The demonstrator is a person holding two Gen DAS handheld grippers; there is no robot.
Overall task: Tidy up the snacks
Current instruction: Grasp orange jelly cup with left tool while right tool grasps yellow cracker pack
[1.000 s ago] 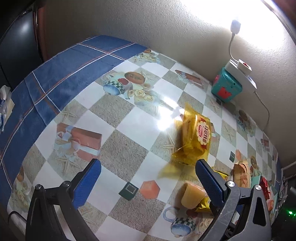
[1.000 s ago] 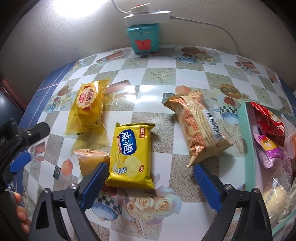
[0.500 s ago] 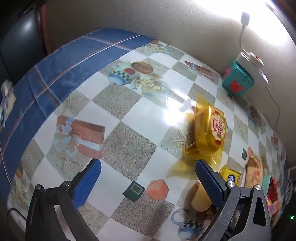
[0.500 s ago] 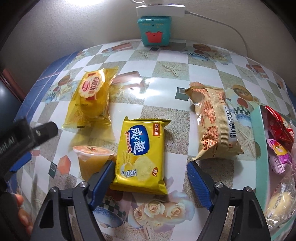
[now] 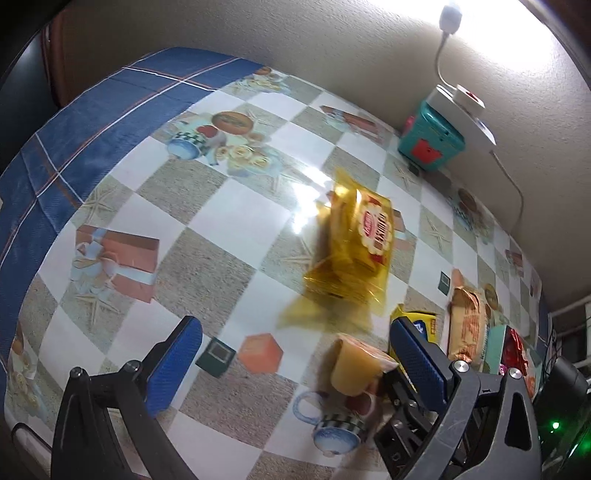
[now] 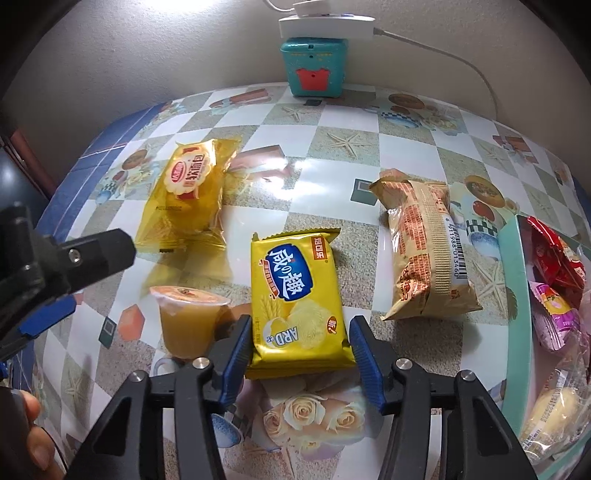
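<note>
The yellow cracker pack (image 6: 297, 299) lies flat on the table (image 6: 332, 122), low in the middle of the right wrist picture, and its near end sits between the two blue fingers of the right gripper (image 6: 299, 349). The fingers stand one on each side of the pack with thin gaps, so the gripper is partly open and not squeezing it. Just to the left of the pack stands a small jelly cup (image 6: 188, 319) with a sealed top. Up and to the left lies a clear yellow cake bag (image 6: 188, 194). To the right of the cracker pack lies a tan snack bag (image 6: 424, 254) with a bar code on it. At the right edge of the picture is a pale green tray (image 6: 515, 295). Inside the tray are a red packet (image 6: 554, 254), a pink packet (image 6: 554, 314) and a clear bag with a yellow cake (image 6: 554, 410). At the top, by the wall, is a small teal box (image 6: 313, 66) with a white power strip (image 6: 325, 26) on top of it. In the left wrist picture, the left gripper (image 5: 295, 354) is wide open and holds nothing. It hangs over the checked table cover (image 5: 207, 229), at the bottom of the picture. The jelly cup (image 5: 354, 369) sits just beside its right finger, and the cake bag (image 5: 354, 247) is in the middle, a bit blurry.
</note>
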